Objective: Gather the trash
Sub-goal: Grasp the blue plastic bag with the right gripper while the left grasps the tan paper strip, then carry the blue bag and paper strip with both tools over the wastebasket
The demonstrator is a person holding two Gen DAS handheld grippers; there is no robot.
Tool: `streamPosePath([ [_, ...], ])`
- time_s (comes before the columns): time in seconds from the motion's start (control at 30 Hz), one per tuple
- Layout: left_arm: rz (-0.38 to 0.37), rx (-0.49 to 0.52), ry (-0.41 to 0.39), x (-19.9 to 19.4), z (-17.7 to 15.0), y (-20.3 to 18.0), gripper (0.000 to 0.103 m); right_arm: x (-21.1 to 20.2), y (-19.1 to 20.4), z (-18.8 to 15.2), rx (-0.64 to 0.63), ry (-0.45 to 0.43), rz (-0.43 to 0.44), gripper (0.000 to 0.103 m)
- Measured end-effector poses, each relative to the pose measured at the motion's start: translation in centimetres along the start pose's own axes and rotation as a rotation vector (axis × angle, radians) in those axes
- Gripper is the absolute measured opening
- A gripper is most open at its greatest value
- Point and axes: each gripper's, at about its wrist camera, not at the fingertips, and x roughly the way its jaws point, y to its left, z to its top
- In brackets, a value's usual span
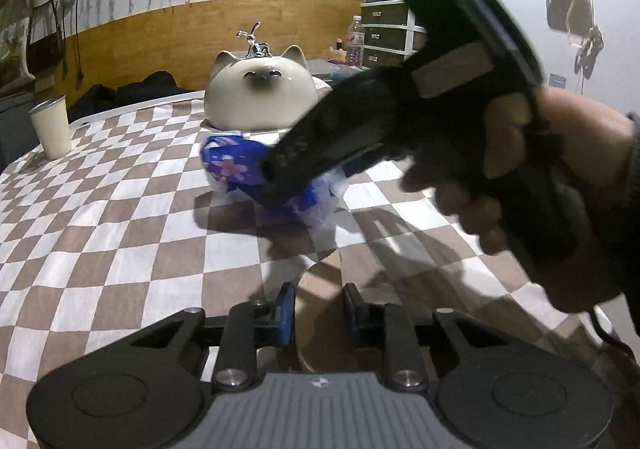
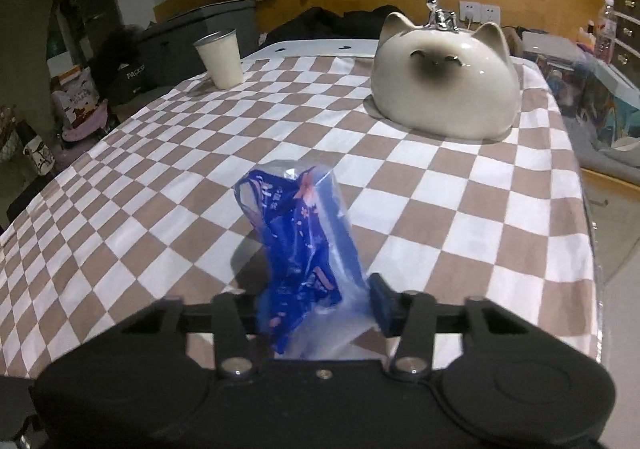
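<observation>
A crumpled blue plastic wrapper with pink flowers sticks up between the fingers of my right gripper, which is shut on it above the checkered tablecloth. In the left wrist view the same wrapper hangs from the right gripper's black body, held by a hand, in front of the cat-shaped container. My left gripper is open and empty, low over the cloth, well short of the wrapper.
A white ceramic cat-shaped container stands at the far side of the table. A cream cup stands at the far left. The table's right edge drops off to the floor. Drawers and a bottle stand behind.
</observation>
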Motion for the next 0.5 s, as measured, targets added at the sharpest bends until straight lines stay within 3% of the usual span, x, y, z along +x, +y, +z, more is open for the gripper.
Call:
streamPosePath([
  [0.1,-0.001,-0.002,0.002,-0.1,-0.1,0.1,0.027,-1.0,0.1,-0.5,-0.006,-0.004,-0.029,0.03],
  [0.27,0.012,0.006,0.006,-0.5,-0.3,-0.1,0.027,-3.5,-0.7,-1.9,0.016,-0.036,-0.086,0.023],
  [0.5,0.036,0.01,0.03,-1.1,-0.6,-0.5,0.027,-7.4,-2.2,-4.3,0.066,-0.069,-0.098,0.02],
])
